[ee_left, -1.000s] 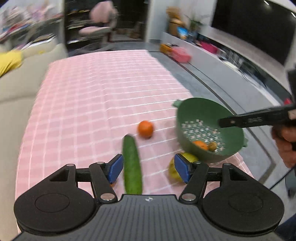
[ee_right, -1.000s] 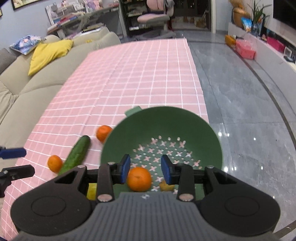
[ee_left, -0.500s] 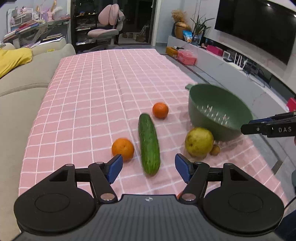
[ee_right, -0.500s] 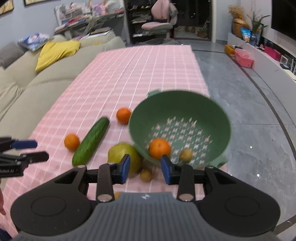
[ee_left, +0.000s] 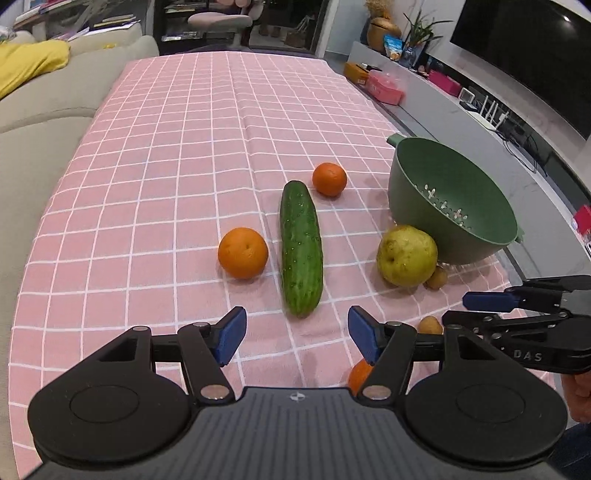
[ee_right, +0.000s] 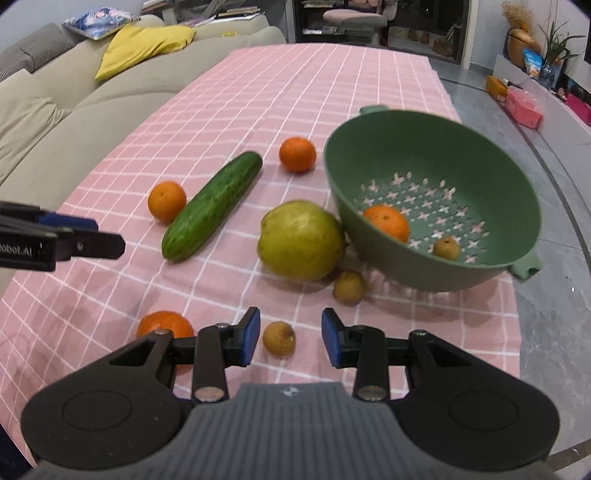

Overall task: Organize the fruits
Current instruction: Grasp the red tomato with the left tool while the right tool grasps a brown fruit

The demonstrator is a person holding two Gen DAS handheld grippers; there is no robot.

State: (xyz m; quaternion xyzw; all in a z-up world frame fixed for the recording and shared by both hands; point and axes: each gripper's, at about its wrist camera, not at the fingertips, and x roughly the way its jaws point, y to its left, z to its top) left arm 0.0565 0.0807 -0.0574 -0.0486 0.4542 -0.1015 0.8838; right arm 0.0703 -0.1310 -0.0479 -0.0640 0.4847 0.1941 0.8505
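Only the right wrist view sees inside the green colander (ee_right: 436, 162): one orange (ee_right: 386, 222) and one small brown fruit (ee_right: 446, 248). On the counter (ee_right: 258, 85), left to right: three oranges, one cucumber (ee_right: 212, 205), one pear (ee_right: 301, 240) at the colander's 9 o'clock, two brown fruits. Left tongs (ee_left: 295, 334) and right tongs (ee_right: 289, 338) gape empty, both farther back than before.

Green colander (ee_right: 436, 166) holds orange (ee_right: 386, 222), longan (ee_right: 446, 248); pear (ee_right: 301, 240), cucumber (ee_right: 212, 205) outside.

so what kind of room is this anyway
Most likely a home living room: a beige sofa with a yellow cushion runs along one side of the table, a large TV hangs above a low media shelf on the other, and a desk chair stands behind.
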